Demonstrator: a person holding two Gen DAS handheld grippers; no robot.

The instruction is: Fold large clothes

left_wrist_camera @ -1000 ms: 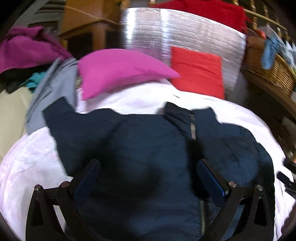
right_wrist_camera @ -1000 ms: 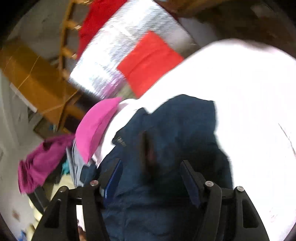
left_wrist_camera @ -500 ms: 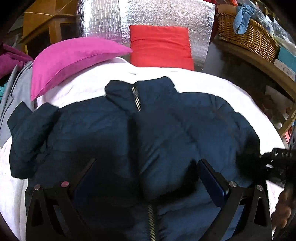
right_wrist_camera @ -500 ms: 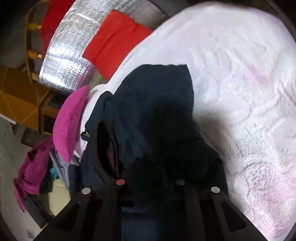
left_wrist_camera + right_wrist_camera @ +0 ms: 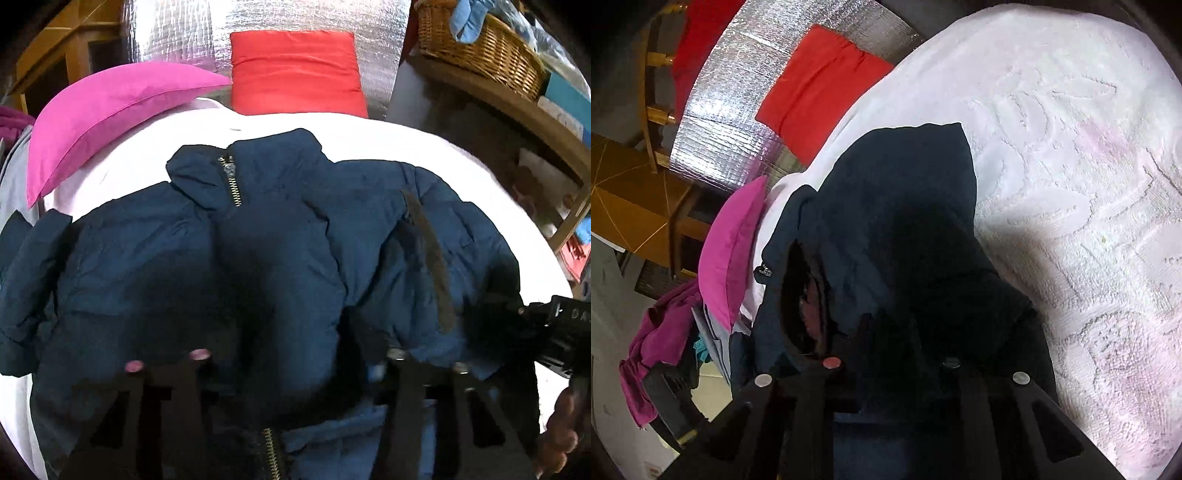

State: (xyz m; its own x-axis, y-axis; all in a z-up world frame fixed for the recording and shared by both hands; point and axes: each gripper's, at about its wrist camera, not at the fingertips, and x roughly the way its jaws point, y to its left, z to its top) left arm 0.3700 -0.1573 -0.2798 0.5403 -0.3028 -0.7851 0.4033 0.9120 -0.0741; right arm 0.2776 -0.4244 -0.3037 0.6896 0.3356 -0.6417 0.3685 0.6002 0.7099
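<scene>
A dark navy puffer jacket (image 5: 280,236) lies front up on a white textured bedspread (image 5: 424,144), collar and zipper toward the pillows. My left gripper (image 5: 291,354) is shut on the jacket's front, near the zipper at its lower middle. My right gripper (image 5: 890,354) is shut on the jacket's right side near the sleeve (image 5: 916,192); its body also shows at the right edge of the left wrist view (image 5: 557,332). The fingertips of both are buried in the fabric.
A pink pillow (image 5: 110,110) and a red pillow (image 5: 295,88) lie at the bed's head against a silver foil panel (image 5: 177,33). A wicker basket (image 5: 487,48) sits on a wooden shelf to the right. Magenta clothes (image 5: 657,332) hang off the bed's left.
Both grippers closed on the jacket: the right one half a second ago, the left one just now. The left gripper swung right and moved closer; the jacket's right side bunched up.
</scene>
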